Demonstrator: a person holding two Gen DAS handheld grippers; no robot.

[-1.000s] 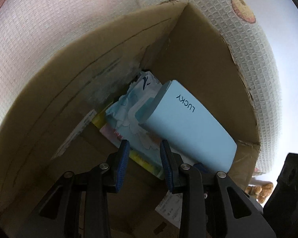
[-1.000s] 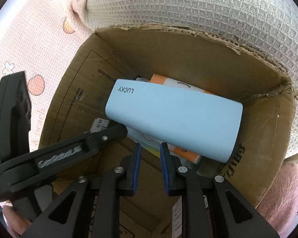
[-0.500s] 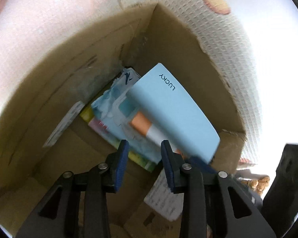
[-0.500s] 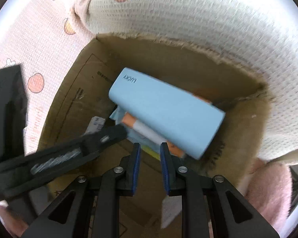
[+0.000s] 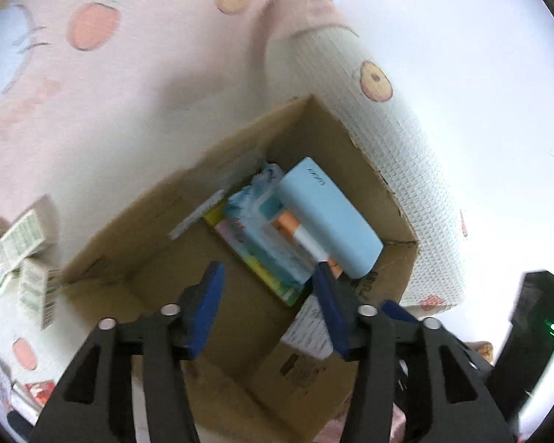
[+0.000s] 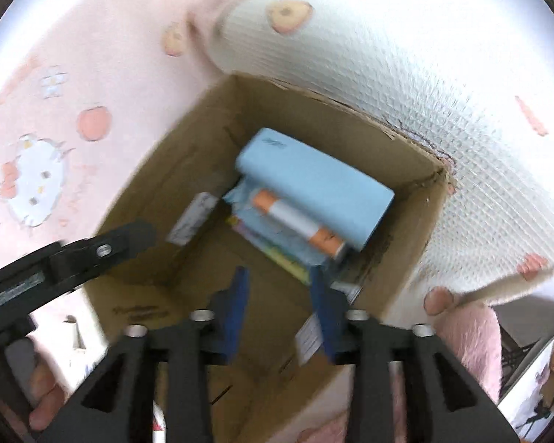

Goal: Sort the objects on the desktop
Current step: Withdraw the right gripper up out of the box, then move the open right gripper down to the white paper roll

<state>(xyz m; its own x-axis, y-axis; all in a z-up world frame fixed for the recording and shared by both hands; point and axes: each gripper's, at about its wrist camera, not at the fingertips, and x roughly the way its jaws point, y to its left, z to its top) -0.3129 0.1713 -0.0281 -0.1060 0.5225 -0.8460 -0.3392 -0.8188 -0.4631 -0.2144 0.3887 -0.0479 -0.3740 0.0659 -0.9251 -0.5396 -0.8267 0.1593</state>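
Observation:
An open cardboard box (image 5: 158, 221) (image 6: 188, 140) stands on a pink patterned cloth. Inside it lies a light blue case (image 5: 332, 214) (image 6: 314, 188), with an orange and white tube (image 5: 299, 232) (image 6: 295, 221) beside it on a tissue pack (image 5: 255, 199) and flat colourful packets (image 5: 258, 262). My left gripper (image 5: 267, 291) hovers above the box, its jaws opening with nothing between them. Above the same box my right gripper (image 6: 279, 291) has its jaws opening too, and they are empty. The left gripper's arm (image 6: 55, 265) crosses the right wrist view at the left.
Small white and green cartons (image 5: 22, 251) lie on the cloth left of the box. A white waffle-weave cloth (image 5: 406, 147) (image 6: 406, 66) is draped behind it. A dark device with a green light (image 5: 535, 317) sits at the right. A pink fluffy thing (image 6: 469, 336) lies near the box's right corner.
Both grippers have risen out of the box, which now looks smaller with the cloth around it in view. Both pairs of jaws have spread wider. The blue case stays in the box.

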